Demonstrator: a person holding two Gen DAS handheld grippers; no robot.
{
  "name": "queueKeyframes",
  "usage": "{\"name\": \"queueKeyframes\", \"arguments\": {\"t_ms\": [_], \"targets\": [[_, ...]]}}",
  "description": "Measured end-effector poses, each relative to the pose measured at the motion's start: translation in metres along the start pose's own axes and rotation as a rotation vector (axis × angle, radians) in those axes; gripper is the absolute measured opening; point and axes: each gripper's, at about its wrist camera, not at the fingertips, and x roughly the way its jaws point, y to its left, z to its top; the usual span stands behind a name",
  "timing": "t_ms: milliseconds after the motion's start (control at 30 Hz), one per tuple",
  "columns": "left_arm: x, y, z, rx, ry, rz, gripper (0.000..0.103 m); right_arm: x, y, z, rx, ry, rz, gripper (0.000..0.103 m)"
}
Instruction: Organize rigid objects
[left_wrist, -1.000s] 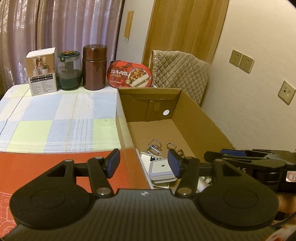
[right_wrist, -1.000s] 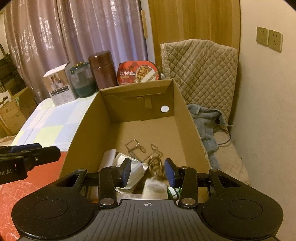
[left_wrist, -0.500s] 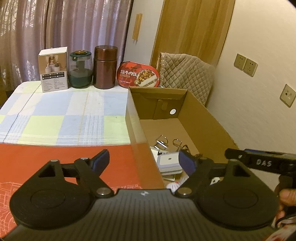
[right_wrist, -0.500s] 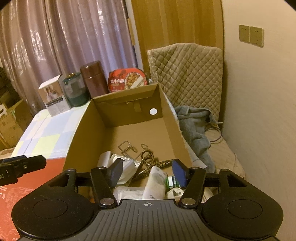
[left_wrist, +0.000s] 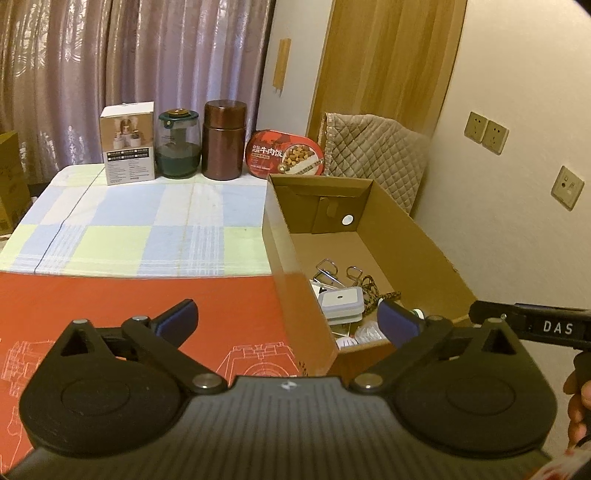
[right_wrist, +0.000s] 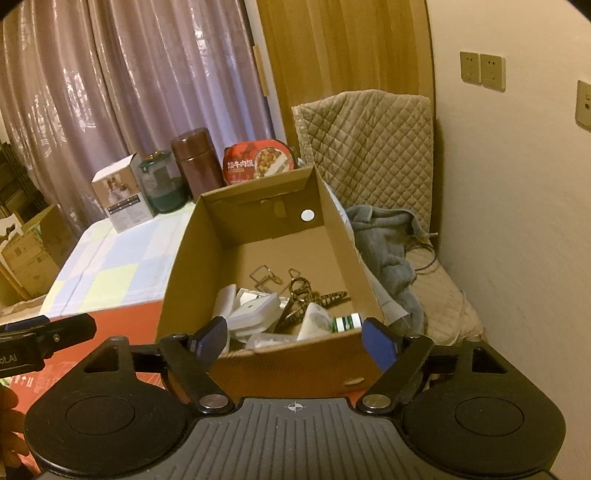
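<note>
An open cardboard box (left_wrist: 436, 254) (right_wrist: 177, 266) stands on the table at the right. Its near end holds several small items: a white square case (left_wrist: 340, 300) (right_wrist: 255, 308), wire clips (right_wrist: 264, 275), a patterned strap (right_wrist: 332, 295), a white bottle (right_wrist: 314, 317). My left gripper (left_wrist: 288, 319) is open and empty, hovering before the box's near left corner over the red mat (left_wrist: 129, 306). My right gripper (right_wrist: 295, 339) is open and empty, just before the box's near wall. Each gripper shows at the other view's edge.
At the table's far edge stand a white carton (left_wrist: 127, 147), a green glass jar (left_wrist: 178, 144), a brown canister (left_wrist: 224, 140) and a red meal tub (left_wrist: 284, 155). A checked cloth (left_wrist: 140, 229) covers the table. A quilted chair (right_wrist: 369, 140) with grey cloth (right_wrist: 384, 243) stands right.
Both grippers have pulled back and up from the box, and their jaws have opened wider. The box contents now lie farther ahead of the fingertips.
</note>
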Motion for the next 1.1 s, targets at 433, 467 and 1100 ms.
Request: {"name": "queueKeyframes", "arguments": {"t_ms": [433, 467, 1100], "targets": [[-0.035, 0.014, -0.019, -0.053, 0.059, 0.049, 0.101, -0.032, 0.022, -0.019, -0.057, 0.019, -0.006, 0.081], [-0.037, 0.015, -0.020, -0.056, 0.061, 0.048, 0.101, -0.034, 0.023, -0.019, -0.056, 0.016, -0.010, 0.081], [-0.067, 0.015, -0.042, -0.070, 0.084, 0.060, 0.101, -0.062, 0.046, -0.040, -0.097, 0.026, 0.021, 0.081]]}}
